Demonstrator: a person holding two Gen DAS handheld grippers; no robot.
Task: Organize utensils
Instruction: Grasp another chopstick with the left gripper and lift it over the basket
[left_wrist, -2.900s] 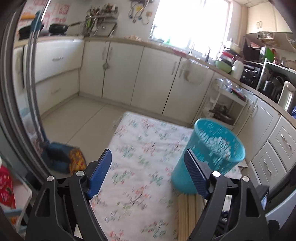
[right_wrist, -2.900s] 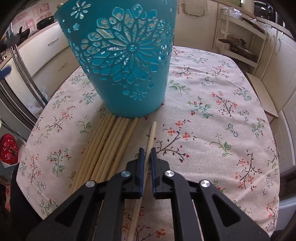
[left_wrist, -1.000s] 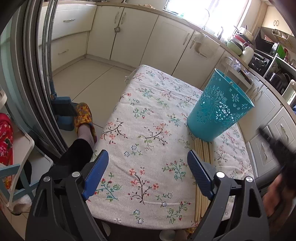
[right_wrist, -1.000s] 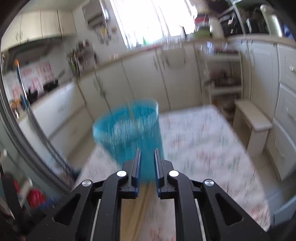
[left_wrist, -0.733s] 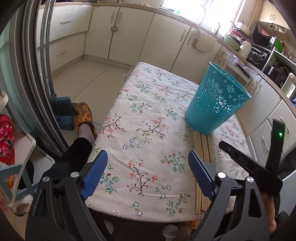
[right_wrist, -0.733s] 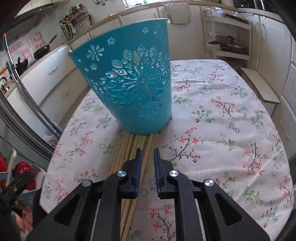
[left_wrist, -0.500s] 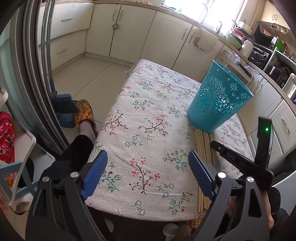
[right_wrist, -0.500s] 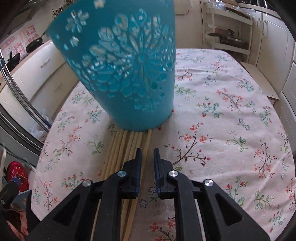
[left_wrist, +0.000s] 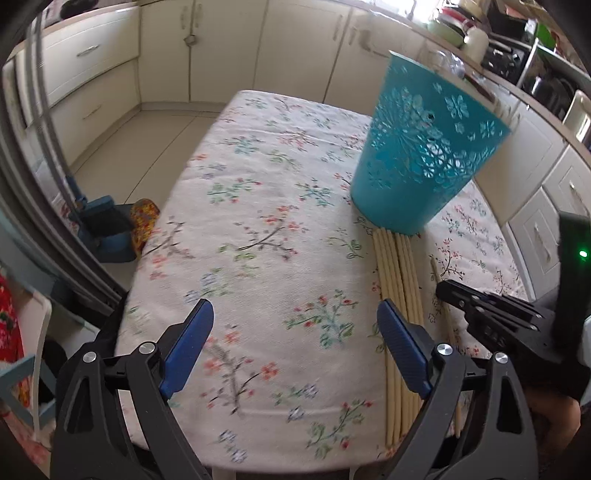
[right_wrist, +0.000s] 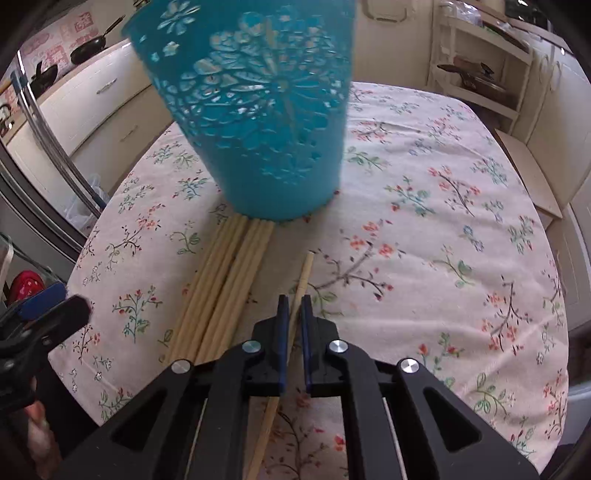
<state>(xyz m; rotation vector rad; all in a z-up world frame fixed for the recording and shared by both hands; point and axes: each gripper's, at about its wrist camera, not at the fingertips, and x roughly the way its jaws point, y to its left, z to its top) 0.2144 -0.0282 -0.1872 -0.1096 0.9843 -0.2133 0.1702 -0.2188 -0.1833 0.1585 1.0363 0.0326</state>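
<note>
Your right gripper: it points steeply down at the table; the jaws have just been closing and now stand narrow, pinched on the single chopstick that runs between the pads.
Your left gripper: jaws spread wide over bare cloth, nothing between them; its right pad sits just above the bundle.
Single chopstick: it lies on the cloth just right of the bundle, apart from it, its far tip pointing toward the bin but short of it.
Chopstick bundle: pale wooden sticks lying side by side, their far ends against the foot of the bin.
Teal bin: a cut-out flower-pattern plastic basket, upright near the table's right side.
Inside the bin: one pale stick shows faintly through the cut-outs in your right view.
Table: covered by a floral tablecloth.
</note>
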